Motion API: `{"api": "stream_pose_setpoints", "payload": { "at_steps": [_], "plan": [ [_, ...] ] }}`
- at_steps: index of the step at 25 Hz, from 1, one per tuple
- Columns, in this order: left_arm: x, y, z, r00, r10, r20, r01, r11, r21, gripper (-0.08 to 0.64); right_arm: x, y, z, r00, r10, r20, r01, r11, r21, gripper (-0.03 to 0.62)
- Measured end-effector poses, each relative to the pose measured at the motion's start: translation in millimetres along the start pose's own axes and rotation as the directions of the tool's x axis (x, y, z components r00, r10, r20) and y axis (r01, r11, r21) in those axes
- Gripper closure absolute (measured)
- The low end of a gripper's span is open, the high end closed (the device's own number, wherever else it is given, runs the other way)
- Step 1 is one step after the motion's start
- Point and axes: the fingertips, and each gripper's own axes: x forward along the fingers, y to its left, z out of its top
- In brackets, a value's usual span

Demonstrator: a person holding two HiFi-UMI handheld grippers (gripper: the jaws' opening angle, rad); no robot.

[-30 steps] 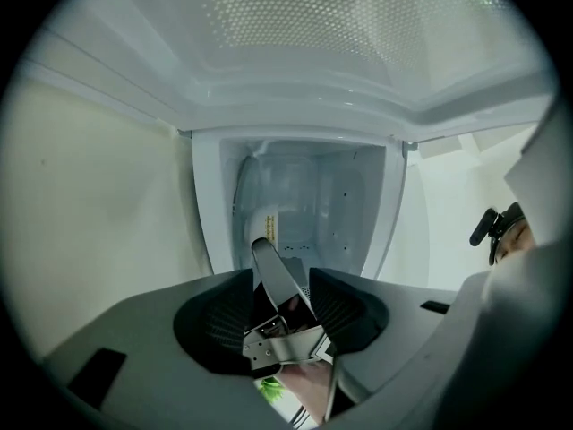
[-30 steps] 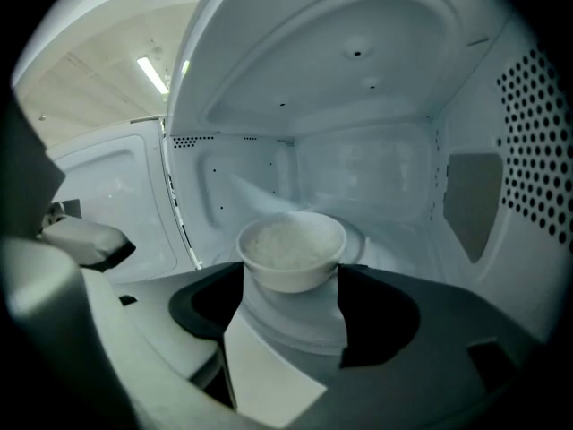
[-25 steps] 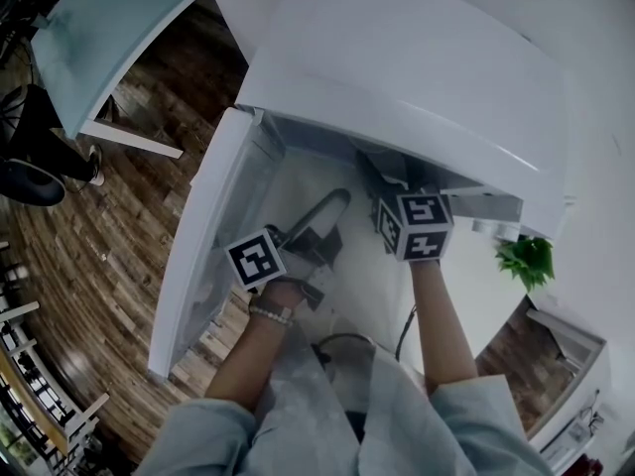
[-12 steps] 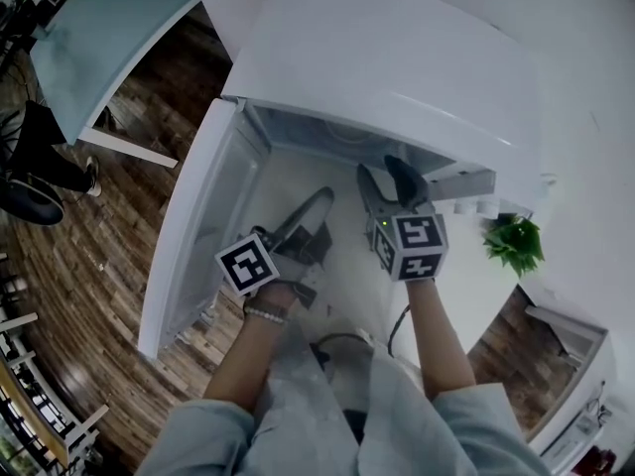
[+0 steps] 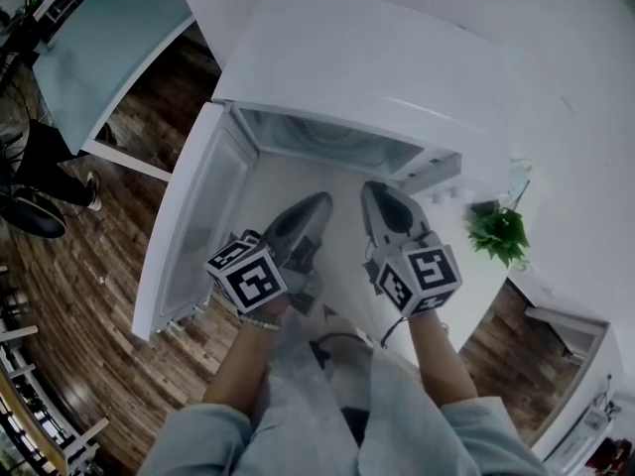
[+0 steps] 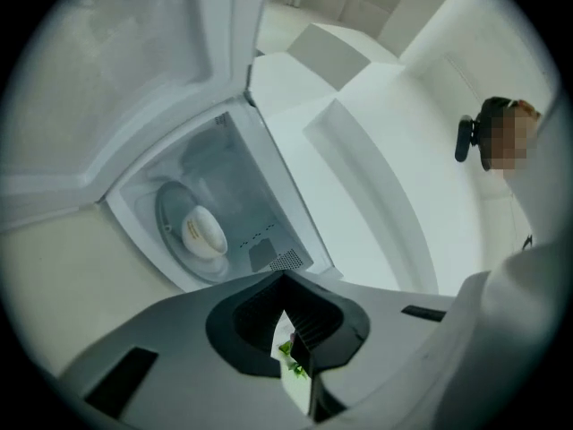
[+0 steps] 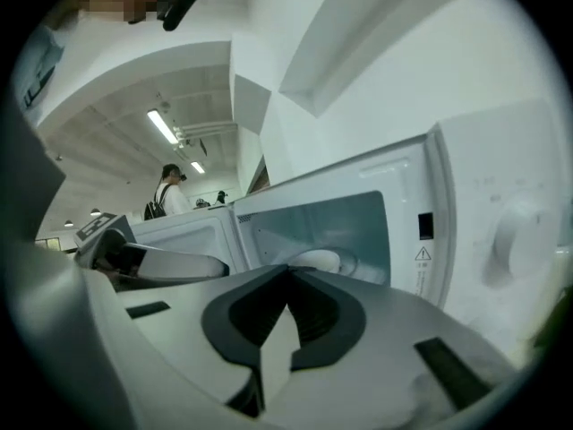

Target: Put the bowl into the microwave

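No actual words can be read anywhere. A small warning-triangle sticker (image 7: pixel 423 258), with fine print under it too tiny to be made out, is seen on the microwave (image 7: pixel 483 177) front, at 3 o'clock from the opening. Black-and-white square code markers are carried on the left cube (image 5: pixel 248 276) and right cube (image 5: pixel 422 278). A yellowish mark on the bowl (image 6: pixel 204 231) can't be read.
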Motion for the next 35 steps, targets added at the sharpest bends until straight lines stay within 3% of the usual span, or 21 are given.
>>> {"api": "stream_pose_setpoints", "payload": {
  "at_steps": [3, 6, 13, 26, 35],
  "plan": [
    [0.8, -21.9, -2.8, 1.000, -0.007, -0.029, 0.011, 0.990, 0.138, 0.561, -17.6, 9.0, 8.4, 0.999, 0.032, 0.043, -0.033, 0.999, 0.030, 0.591],
    [0.2, -44.5, -5.0, 0.999, -0.020, -0.046, 0.031, 0.966, 0.255, 0.561, -36.0, 13.1, 16.1, 0.997, 0.040, 0.071, -0.042, 0.999, 0.034, 0.592],
    [-15.7, -66.9, -11.2, 0.997, 0.040, -0.063, -0.012, 0.917, 0.399, 0.561, -67.8, 17.2, 25.6, 0.994, 0.054, 0.100, -0.057, 0.998, 0.023, 0.594],
    [-52.6, -81.6, -13.2, 0.993, 0.113, -0.016, -0.090, 0.865, 0.493, 0.561, -96.7, 32.5, 22.0, 0.991, 0.098, 0.092, -0.098, 0.995, -0.004, 0.594],
    [-60.6, -81.0, -26.3, 0.993, 0.120, -0.016, -0.096, 0.862, 0.497, 0.561, -99.1, 42.2, 13.3, 0.989, 0.132, 0.067, -0.131, 0.991, -0.011, 0.594]
  ]
}}
